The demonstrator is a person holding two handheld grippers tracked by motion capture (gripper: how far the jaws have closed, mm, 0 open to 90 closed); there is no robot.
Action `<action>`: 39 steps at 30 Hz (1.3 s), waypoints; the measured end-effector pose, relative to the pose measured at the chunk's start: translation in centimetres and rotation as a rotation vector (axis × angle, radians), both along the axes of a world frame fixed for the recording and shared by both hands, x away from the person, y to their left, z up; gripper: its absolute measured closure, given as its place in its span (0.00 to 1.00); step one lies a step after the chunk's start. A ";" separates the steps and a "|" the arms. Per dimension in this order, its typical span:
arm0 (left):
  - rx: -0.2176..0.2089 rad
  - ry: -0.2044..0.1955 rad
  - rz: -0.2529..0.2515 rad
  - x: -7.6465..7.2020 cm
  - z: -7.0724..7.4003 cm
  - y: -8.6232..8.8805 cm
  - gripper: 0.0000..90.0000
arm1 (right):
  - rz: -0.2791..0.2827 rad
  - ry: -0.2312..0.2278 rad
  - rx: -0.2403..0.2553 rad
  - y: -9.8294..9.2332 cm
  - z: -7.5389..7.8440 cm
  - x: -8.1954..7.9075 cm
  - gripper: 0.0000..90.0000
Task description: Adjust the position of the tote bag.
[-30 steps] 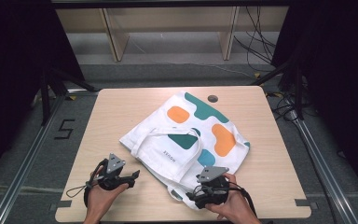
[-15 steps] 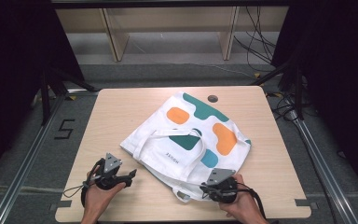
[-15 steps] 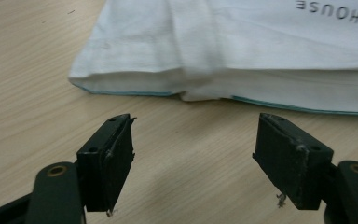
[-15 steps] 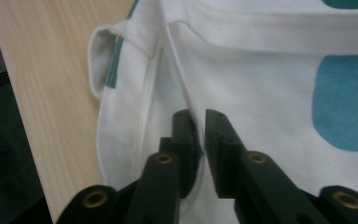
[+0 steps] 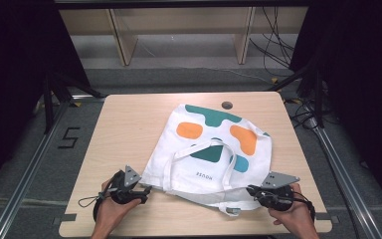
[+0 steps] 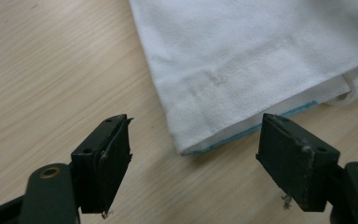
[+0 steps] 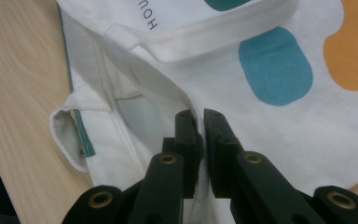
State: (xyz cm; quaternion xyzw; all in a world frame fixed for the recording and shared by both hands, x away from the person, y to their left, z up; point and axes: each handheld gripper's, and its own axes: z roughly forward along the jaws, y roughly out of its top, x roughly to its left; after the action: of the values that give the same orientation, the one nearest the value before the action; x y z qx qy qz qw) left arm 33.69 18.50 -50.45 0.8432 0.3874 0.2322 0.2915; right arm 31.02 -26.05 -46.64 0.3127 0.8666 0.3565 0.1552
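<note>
Left tool (image 5: 140,187) low at near-left of counter (image 5: 129,119), held in left hand (image 5: 110,209); forearm enters from bottom edge. Jaws spread wide, pointing right toward corner of white tote bag (image 5: 214,159); corner lies between them, untouched. Right tool (image 5: 251,189) at near-right, held in right hand (image 5: 291,214), pointing left. Jaws pressed together on edge of tote bag fabric. Grey plate tops each tool.

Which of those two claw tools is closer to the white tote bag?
Right. The right gripper is shut on the tote bag at its near edge. The left gripper is open, its jaws on either side of the bag's corner, not touching.
</note>
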 end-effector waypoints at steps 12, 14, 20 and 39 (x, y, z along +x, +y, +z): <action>0.016 -0.053 -0.023 1.6 0.1 -1.0 0.31 | -0.026 0.017 -0.051 0.7 -0.7 0.1 0.67; 0.002 -0.068 -0.030 1.7 0.2 -1.1 0.31 | -0.010 0.026 -0.073 1.0 -1.0 0.2 0.65; 0.023 -0.116 -0.089 2.6 0.6 -2.0 0.33 | 0.004 0.034 -0.111 1.5 -1.7 0.3 0.67; 0.015 -0.113 -0.272 1.0 0.7 -4.5 0.96 | -0.053 0.033 -0.126 -0.4 -2.0 1.2 0.70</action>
State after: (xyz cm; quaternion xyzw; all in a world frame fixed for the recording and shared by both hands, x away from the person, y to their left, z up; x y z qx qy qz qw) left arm 34.74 14.04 -49.76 0.8757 0.2510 0.2404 0.3352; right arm 32.26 -26.40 -48.64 0.3311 0.8812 0.2915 0.1696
